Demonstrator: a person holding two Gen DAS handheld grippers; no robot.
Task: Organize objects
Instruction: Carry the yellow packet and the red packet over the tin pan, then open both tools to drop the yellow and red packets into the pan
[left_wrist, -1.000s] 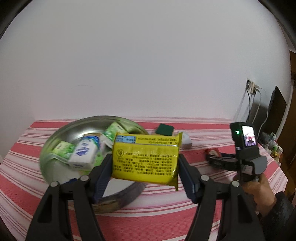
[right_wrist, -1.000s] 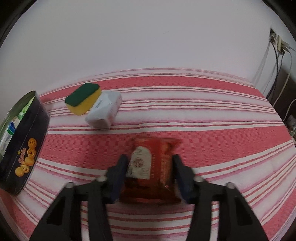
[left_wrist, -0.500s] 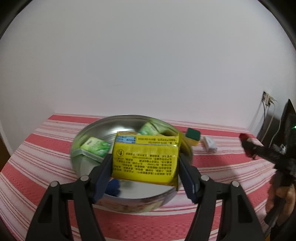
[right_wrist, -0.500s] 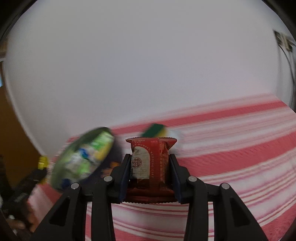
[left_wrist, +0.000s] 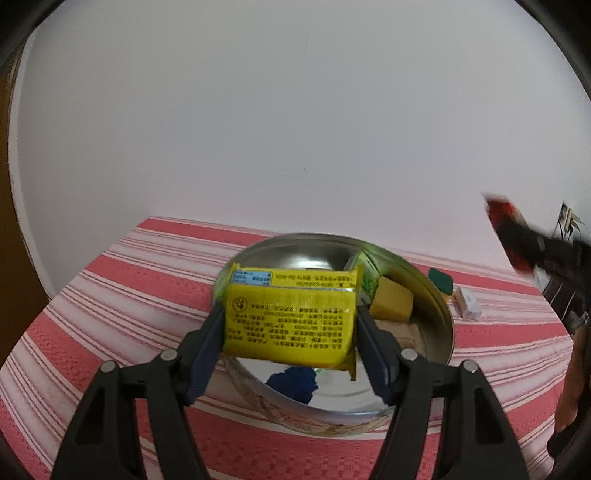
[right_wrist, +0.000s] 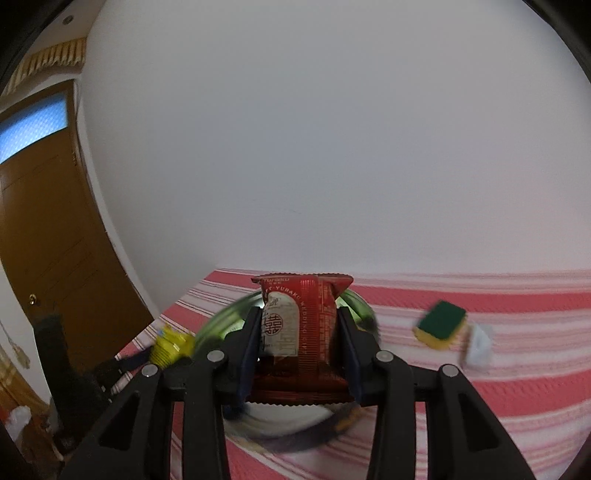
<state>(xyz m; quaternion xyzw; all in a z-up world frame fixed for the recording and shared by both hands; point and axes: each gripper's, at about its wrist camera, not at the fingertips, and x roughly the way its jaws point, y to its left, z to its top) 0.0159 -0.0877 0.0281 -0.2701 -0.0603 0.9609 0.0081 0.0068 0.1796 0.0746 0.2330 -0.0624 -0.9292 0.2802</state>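
My left gripper is shut on a yellow snack packet and holds it above the round metal tin, which holds green packets and a yellow block. My right gripper is shut on a red snack packet and holds it in the air in front of the same tin, which is blurred. The right gripper with its red packet shows at the right edge of the left wrist view. The left gripper's yellow packet shows at the left of the right wrist view.
A green and yellow sponge and a small white packet lie on the red striped tablecloth right of the tin; both show in the left wrist view, sponge, white packet. A white wall is behind; a brown door at left.
Both grippers rose and swung left with their packets. The left one now hangs over the tin's middle. The right one lifted the red packet off the cloth and brought it toward the tin.
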